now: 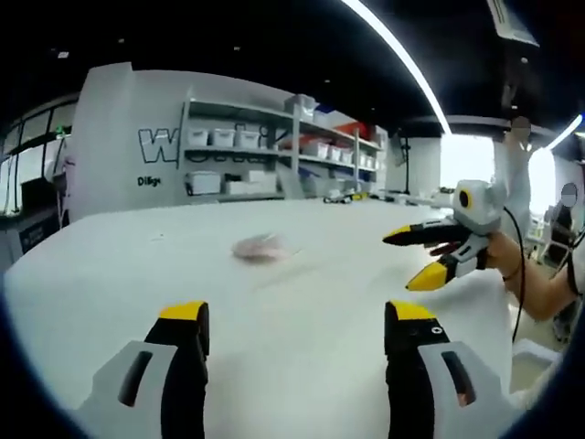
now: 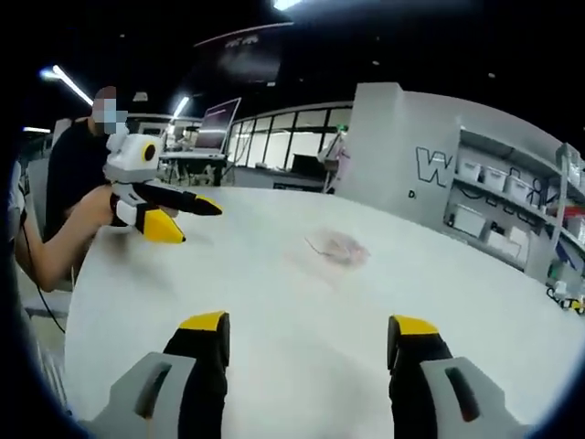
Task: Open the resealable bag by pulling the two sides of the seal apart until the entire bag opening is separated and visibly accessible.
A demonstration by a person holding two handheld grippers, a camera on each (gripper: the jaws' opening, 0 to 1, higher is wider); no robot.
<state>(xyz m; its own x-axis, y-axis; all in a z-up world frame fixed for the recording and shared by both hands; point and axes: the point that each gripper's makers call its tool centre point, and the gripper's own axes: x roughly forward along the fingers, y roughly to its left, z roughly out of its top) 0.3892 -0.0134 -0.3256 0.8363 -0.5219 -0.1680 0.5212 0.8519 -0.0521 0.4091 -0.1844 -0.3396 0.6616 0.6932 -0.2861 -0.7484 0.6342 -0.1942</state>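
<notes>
A small clear resealable bag [image 1: 260, 247] with something pinkish inside lies flat on the white table [image 1: 302, 293], away from both grippers. My left gripper [image 1: 297, 315] hovers over the near part of the table, jaws wide open and empty. In the left gripper view my right gripper [image 1: 400, 262] comes in from the right, held by a hand, also open, to the right of the bag. The right gripper view has the bag [image 2: 338, 247] ahead beyond my open right gripper [image 2: 311, 325]. My left gripper [image 2: 199, 223] is at the left there, open and empty.
Shelves with white bins [image 1: 265, 160] stand beyond the table's far edge against a white wall. A person [image 2: 78, 174] sits at the table's side, holding the grippers. The table edge [image 2: 73, 302] curves close by on the left.
</notes>
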